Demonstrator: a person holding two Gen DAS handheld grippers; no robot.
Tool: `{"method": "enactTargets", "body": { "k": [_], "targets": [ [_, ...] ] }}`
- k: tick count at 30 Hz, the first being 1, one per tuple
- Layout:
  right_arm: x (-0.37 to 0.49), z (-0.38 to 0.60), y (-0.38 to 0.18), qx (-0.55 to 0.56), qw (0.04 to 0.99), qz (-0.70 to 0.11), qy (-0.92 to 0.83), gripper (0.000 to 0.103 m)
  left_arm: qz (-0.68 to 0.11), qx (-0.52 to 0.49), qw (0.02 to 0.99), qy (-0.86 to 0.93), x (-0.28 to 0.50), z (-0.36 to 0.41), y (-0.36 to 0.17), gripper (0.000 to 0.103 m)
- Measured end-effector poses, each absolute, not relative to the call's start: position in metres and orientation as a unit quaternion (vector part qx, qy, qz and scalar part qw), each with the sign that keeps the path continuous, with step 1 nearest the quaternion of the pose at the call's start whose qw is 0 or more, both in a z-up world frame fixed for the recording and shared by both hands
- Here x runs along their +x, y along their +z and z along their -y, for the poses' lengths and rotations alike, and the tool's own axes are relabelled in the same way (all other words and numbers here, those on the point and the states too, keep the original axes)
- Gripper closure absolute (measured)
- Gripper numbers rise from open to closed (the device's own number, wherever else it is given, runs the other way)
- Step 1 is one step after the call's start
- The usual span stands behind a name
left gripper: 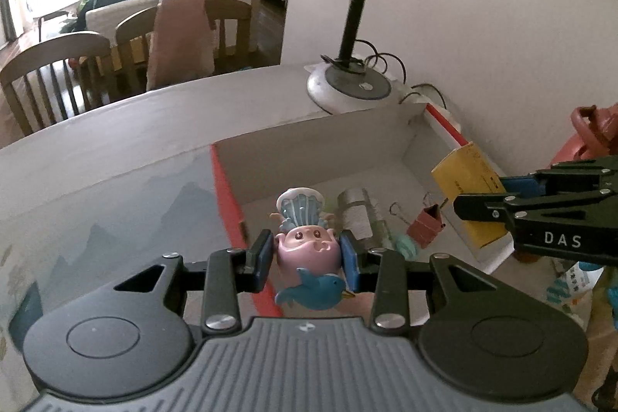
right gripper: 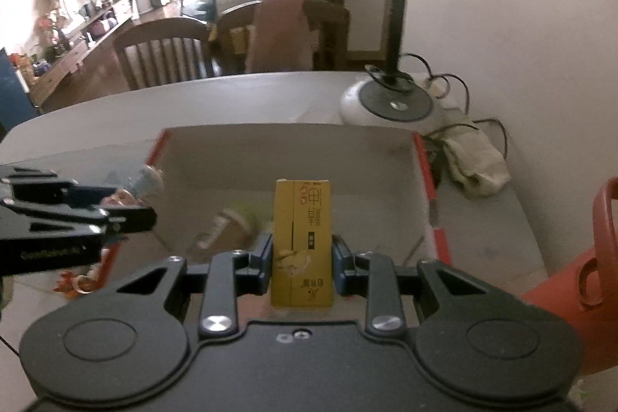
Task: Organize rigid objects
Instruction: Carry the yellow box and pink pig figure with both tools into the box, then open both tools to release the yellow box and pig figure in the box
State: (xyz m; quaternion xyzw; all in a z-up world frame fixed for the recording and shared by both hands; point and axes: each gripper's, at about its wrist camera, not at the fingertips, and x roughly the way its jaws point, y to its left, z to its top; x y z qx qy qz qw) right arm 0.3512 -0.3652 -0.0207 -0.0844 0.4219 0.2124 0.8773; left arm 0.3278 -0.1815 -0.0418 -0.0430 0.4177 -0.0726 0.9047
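Figurine (left gripper: pixel 309 244): your left gripper (left gripper: pixel 308 255) clamped it, blue pads pressed on both sides of its pink head; it stood upright, shell crest pointing up and away from you, blue bird at the bottom, held over the box's near red edge.
Yellow carton (right gripper: pixel 303 242): your right gripper (right gripper: pixel 302 259) squeezed it low on both flanks; its long axis ran forward along the fingers, far end aimed into the box.
Box (left gripper: pixel 309 149): open, white-walled, red-rimmed, on the table (left gripper: pixel 154 118); a binder clip (left gripper: pixel 425 222) and a silver-capped bottle (left gripper: pixel 359 215) lay inside.
Lamp (right gripper: pixel 390 103): base stood just behind the box.
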Motion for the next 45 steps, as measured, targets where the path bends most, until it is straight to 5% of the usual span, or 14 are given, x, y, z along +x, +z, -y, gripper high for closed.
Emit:
{"method": "enactTargets", "body": {
  "k": [21,45],
  "targets": [
    [0.381,0.369,-0.076,-0.096,0.848,-0.481,0.203,0.074,-0.461,0.018,0.883,-0.092,0.431,0.240,-0.093,0.067],
    [0.384,0.366,-0.087,-0.101,0.844,-0.488,0.196,0.069,-0.495,0.030,0.864,-0.084,0.445,0.253,-0.117,0.066]
  ]
}}
